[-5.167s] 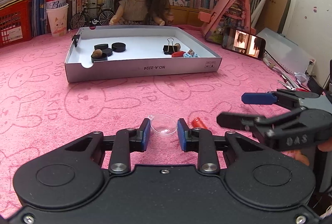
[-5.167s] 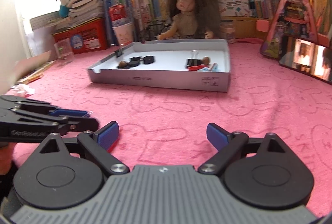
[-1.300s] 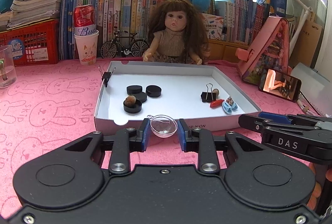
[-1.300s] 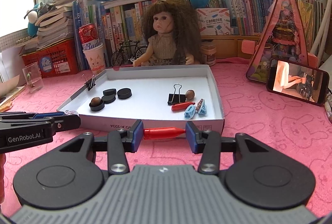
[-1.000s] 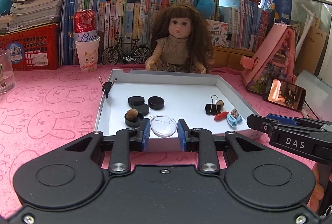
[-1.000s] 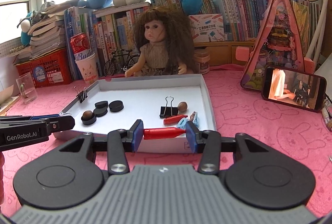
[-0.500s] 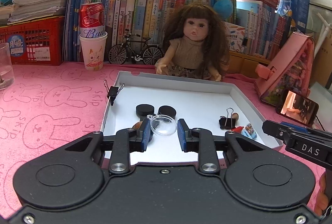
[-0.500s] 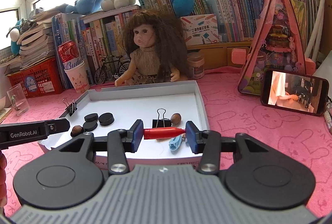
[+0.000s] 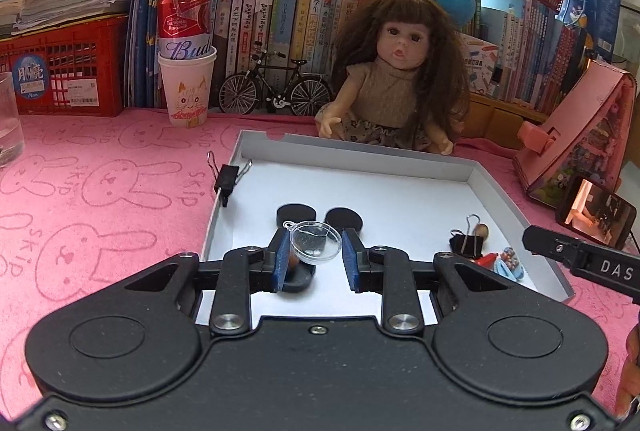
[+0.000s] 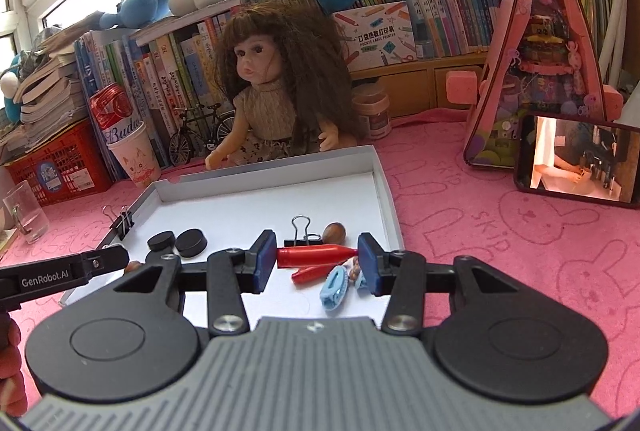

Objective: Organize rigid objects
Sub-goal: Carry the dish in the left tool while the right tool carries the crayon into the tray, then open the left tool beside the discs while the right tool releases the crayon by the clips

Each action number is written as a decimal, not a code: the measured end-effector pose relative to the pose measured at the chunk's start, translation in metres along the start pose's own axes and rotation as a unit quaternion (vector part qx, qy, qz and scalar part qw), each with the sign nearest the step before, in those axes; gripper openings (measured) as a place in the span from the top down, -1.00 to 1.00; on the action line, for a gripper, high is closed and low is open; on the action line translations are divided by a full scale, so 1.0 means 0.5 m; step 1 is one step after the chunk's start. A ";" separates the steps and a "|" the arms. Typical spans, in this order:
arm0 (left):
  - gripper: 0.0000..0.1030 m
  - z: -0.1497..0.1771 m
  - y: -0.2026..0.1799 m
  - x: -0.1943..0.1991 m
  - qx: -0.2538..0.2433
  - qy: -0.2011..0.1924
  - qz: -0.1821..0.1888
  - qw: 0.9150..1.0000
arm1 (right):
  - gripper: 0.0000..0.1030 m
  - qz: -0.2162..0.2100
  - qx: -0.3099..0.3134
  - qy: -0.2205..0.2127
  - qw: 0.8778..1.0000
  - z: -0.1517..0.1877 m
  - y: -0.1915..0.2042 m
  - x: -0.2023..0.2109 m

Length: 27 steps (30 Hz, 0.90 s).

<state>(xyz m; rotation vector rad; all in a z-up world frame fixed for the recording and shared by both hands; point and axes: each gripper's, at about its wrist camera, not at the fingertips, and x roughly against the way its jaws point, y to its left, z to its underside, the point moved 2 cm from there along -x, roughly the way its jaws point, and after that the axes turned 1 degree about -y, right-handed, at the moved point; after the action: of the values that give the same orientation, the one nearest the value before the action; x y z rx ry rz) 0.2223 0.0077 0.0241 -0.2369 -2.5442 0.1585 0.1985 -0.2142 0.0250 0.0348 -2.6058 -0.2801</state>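
Fingers of your right gripper clench the red piece crosswise above its twin; your left gripper grasps the clear dome over the tray.

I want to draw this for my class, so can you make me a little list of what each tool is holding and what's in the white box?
left tool: shut on clear plastic cup, above the box
right tool: shut on red peg, above the box
white box: on pink cloth
inside box: black discs, binder clip, brown nut, second red peg, blue clips
behind box: doll
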 end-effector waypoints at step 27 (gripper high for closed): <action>0.49 -0.098 0.007 -0.197 -0.016 0.063 0.005 0.998 | 0.02 -0.013 -0.023 0.079 0.997 -0.086 -0.017 -0.184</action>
<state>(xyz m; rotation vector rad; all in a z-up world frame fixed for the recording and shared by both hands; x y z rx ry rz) 0.3308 -0.0057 0.0111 -0.2632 -2.4218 0.1024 0.2992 -0.2236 0.0144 0.0720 -2.4425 -0.3337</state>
